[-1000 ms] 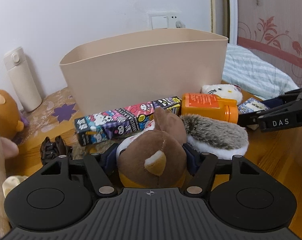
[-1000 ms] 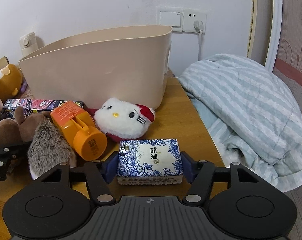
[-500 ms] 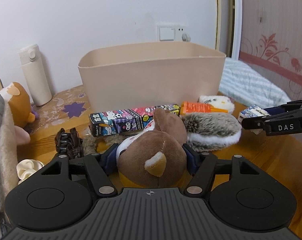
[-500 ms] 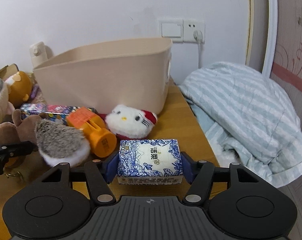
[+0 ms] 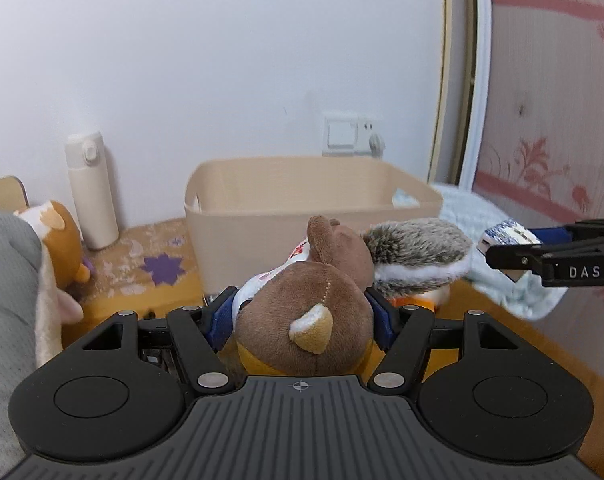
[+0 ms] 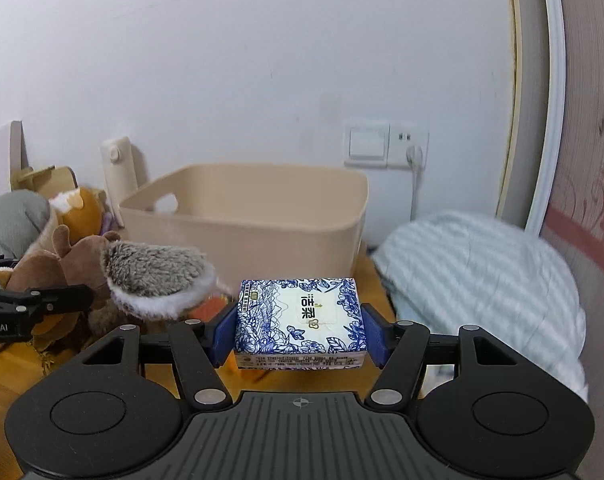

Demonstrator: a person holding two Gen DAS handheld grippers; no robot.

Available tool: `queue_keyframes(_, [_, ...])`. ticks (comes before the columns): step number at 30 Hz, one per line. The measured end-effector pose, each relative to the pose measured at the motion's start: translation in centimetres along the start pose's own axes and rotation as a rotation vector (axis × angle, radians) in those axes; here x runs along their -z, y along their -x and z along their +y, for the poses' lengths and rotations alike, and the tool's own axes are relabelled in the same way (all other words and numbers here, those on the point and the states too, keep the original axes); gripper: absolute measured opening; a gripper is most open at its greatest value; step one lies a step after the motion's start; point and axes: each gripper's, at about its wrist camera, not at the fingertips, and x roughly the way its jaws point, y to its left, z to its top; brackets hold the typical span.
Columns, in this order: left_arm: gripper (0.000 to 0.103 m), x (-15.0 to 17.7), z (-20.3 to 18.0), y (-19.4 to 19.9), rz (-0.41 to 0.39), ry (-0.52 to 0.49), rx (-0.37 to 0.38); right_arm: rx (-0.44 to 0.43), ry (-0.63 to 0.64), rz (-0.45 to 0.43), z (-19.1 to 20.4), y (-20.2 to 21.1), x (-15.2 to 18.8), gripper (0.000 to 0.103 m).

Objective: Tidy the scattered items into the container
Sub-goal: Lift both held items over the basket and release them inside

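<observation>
The beige container (image 5: 314, 196) is sitting on the wooden table (image 5: 498, 336), far back by the white wall, and it is open at the top. In front of it, the left claw (image 5: 302, 316) is squeezing a brown plush toy (image 5: 302, 320) between its two blue pads. The toy's grey, spiky-looking furry part (image 5: 418, 252) is sticking out to the right, toward the container.

In the right wrist view, the right claw (image 6: 300, 330) is holding a blue and white tissue pack (image 6: 300, 320) flat between its blue pads. The pack is hanging in the air, near the front of the container (image 6: 246, 216). The left claw (image 6: 46, 300) with the brown plush toy (image 6: 82, 260) is showing at the left side there.

A tall white bottle (image 5: 91, 190) is standing just left of the container. An orange and white plush animal (image 5: 56, 236) is lying farther left, next to a grey cushion (image 5: 6, 276). A blue striped blanket (image 6: 482, 280) is lying on the right. A wall switch and socket (image 6: 386, 148) are sitting above the container.
</observation>
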Motion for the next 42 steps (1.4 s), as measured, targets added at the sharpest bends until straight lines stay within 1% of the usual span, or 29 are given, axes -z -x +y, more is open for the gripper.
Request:
queue_keyframes(3, [0.067, -1.3, 0.2, 0.2, -0.027, 0.004, -0.014, 0.0, 0.008, -0.023, 0.0, 0.5, -1.0, 0.06])
queue_keyframes(10, [0.067, -4.7, 0.8, 0.2, -0.088, 0.016, -0.021, -0.003, 0.014, -0.063, -0.2, 0.3, -3.5, 0.06])
queue_keyframes(14, [0.067, -6.8, 1.0, -0.3, -0.12, 0.031, -0.024, -0.024, -0.002, -0.083, -0.7, -0.1, -5.2, 0.06])
queue_keyframes(19, [0.067, -9.0, 1.4, -1.5, -0.164, 0.047, -0.058, -0.028, 0.001, -0.103, -0.9, -1.1, -7.3, 0.06])
queue_keyframes(23, [0.067, -10.4, 1.8, -3.1, -0.165, 0.058, -0.074, -0.029, -0.005, -0.118, -1.2, -2.2, -8.9, 0.06])
queue_keyframes(31, [0.067, -12.2, 2.5, -6.8, -0.155, 0.106, -0.102, -0.045, -0.042, -0.105, -1.6, -5.3, -11.1, 0.06])
queue_keyframes(36, [0.067, -12.9, 3.0, -9.8, -0.121, 0.144, -0.11, -0.033, -0.046, -0.085, -1.3, -7.9, -11.9, 0.06])
queue_keyframes(40, [0.067, -12.7, 3.1, -12.0, -0.082, 0.167, -0.116, -0.039, -0.048, -0.042, -1.1, -10.3, -12.0, 0.06])
queue_keyframes(42, [0.067, -12.3, 3.2, -13.3, -0.049, 0.179, -0.111, -0.04, -0.047, -0.015, -0.9, -11.5, -11.7, 0.06])
